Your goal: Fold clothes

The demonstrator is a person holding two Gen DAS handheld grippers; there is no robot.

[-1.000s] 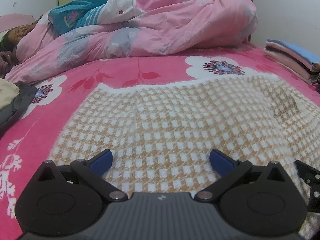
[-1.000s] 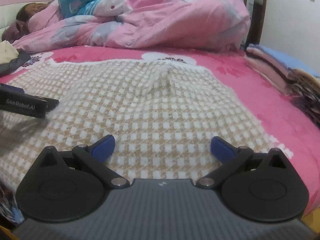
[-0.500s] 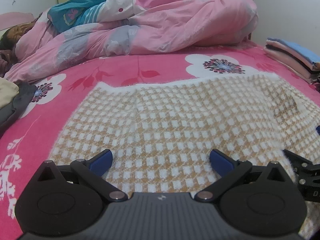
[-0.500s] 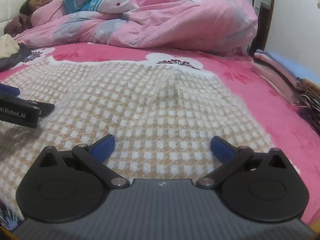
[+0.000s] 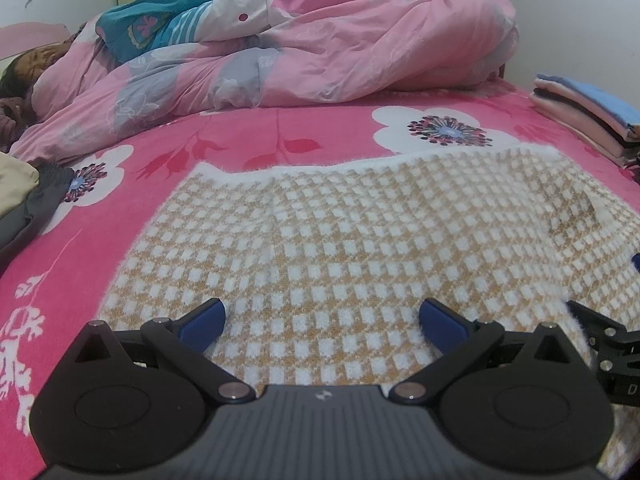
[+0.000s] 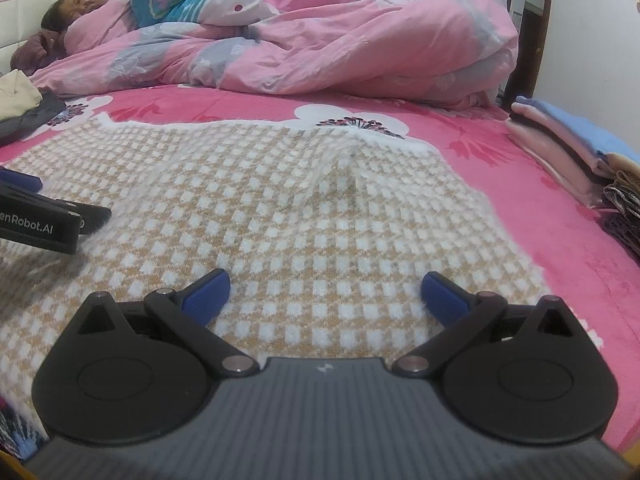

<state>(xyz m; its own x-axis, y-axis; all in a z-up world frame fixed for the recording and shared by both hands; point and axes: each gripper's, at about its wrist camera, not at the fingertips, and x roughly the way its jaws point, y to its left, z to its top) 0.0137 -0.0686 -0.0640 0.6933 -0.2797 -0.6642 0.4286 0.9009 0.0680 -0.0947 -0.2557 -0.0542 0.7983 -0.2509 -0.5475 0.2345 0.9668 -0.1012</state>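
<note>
The pink flowered bedspread (image 5: 320, 136) fills most of what I see, and at twelve o'clock a heap of pink quilt (image 5: 360, 48) lies across its far side, with a person (image 6: 72, 12) lying under it toward ten o'clock. The checked sweater (image 5: 360, 232), tan and white squares with a fuzzy white edge, is spread flat on the bedspread right in front of me, reaching from beneath my fingers out toward twelve o'clock; a low ridge stands up in it near its far edge in my right view. At two o'clock a stack of folded clothes (image 6: 560, 140) in pink and blue sits near the bed's edge, apart from the sweater. At nine o'clock some dark and beige garments (image 5: 28, 196) lie bunched on the spread. My left gripper (image 5: 320, 318) hangs low over the sweater's near part with its blue fingers spread wide and nothing between them. My right gripper (image 6: 325, 292) hangs the same way, fingers wide apart and empty, just beside the left one. On the left gripper's side, seen at nine o'clock from my right, I read "enRobot.AI" (image 6: 26, 227) in white letters, cut off at the frame edge.
</note>
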